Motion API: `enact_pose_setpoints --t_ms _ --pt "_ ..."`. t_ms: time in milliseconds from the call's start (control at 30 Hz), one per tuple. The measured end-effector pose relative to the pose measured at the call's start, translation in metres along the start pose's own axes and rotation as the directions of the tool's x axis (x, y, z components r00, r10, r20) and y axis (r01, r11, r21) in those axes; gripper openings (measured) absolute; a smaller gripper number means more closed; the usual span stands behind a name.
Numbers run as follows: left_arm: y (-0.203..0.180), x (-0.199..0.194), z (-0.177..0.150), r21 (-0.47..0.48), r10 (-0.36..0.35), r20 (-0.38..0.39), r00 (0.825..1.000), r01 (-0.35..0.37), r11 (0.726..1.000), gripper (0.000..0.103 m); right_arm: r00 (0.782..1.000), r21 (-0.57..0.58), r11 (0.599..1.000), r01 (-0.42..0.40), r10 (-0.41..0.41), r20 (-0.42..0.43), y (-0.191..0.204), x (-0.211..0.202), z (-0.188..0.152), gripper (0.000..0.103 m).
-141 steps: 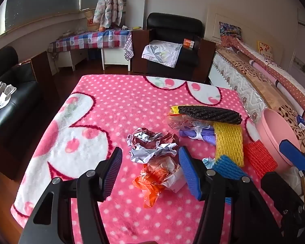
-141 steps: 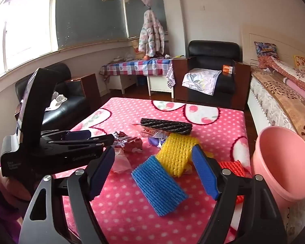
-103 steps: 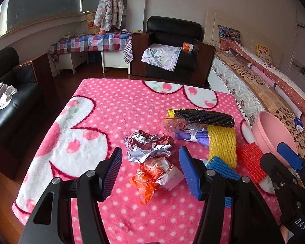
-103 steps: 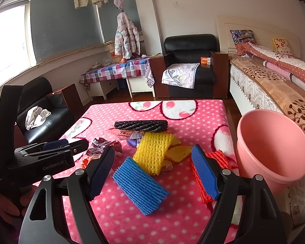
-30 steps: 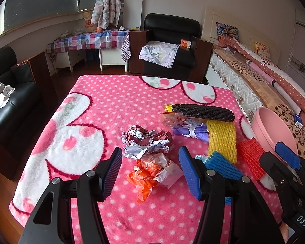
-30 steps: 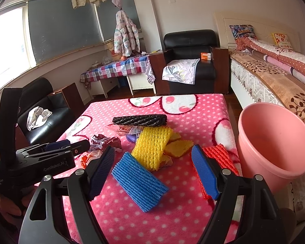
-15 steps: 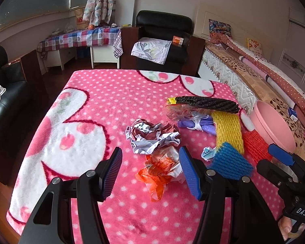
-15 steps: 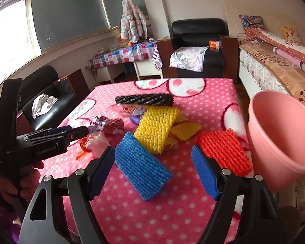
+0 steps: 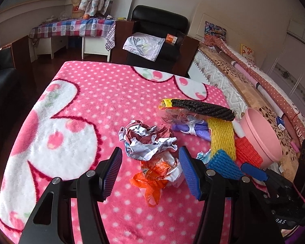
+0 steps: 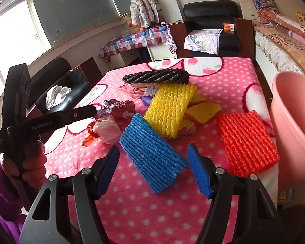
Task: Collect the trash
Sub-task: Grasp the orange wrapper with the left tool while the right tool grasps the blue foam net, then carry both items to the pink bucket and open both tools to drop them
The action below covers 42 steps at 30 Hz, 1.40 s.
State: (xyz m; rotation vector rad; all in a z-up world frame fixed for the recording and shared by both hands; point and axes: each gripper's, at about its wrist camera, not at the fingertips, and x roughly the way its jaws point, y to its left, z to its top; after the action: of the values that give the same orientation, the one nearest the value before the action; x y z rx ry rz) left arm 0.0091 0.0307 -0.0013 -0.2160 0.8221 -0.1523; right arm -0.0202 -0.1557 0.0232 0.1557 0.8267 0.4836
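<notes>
Both jaws spread, nothing pinched.
Blue foam sleeve (image 10: 152, 154) on desk (image 10: 152, 211), long axis near-right to far-left; right gripper (image 10: 153, 170) now closer, straddling it; left gripper (image 9: 150, 172) over orange wrapper (image 9: 154, 174).

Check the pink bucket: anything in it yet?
Cannot tell. The pink bucket stands beside the table edge, but only part of its inner wall shows in either view; its bottom is hidden. No trash is visible inside.

Blanket's left half (image 9: 57, 109) bare; trash pile (image 9: 152, 142) & bucket (image 10: 290, 109) crowd right
</notes>
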Motion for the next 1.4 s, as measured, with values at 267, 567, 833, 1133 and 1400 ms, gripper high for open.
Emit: enact_pose_setpoints --t_ms 267,567,833,1133,1400 --pt "-0.003 0.005 -0.02 0.025 -0.038 -0.07 0.997 0.04 0.999 0.058 1.0 0.009 1.0 -0.008 0.008 -0.029 -0.004 0.009 0.001 0.069" --pt "-0.016 0.009 -0.026 0.046 -0.052 -0.073 0.996 0.055 0.997 0.053 0.996 0.009 0.999 -0.046 0.047 -0.078 -0.003 0.016 -0.002 0.04" --pt "-0.026 0.004 -0.031 0.104 -0.032 -0.071 0.997 0.039 0.994 0.034 0.989 -0.004 0.996 -0.094 0.093 -0.113 0.002 0.013 -0.007 0.009" --pt "-0.028 -0.012 -0.032 0.117 -0.027 -0.043 0.999 0.032 0.993 0.027 0.994 -0.023 0.995 -0.094 0.093 -0.049 0.007 -0.01 -0.004 0.007" --pt "-0.037 -0.032 -0.025 0.121 -0.043 0.006 0.999 0.042 0.992 0.027 0.997 -0.003 0.997 -0.072 0.072 0.006 0.0 -0.031 0.002 0.007"
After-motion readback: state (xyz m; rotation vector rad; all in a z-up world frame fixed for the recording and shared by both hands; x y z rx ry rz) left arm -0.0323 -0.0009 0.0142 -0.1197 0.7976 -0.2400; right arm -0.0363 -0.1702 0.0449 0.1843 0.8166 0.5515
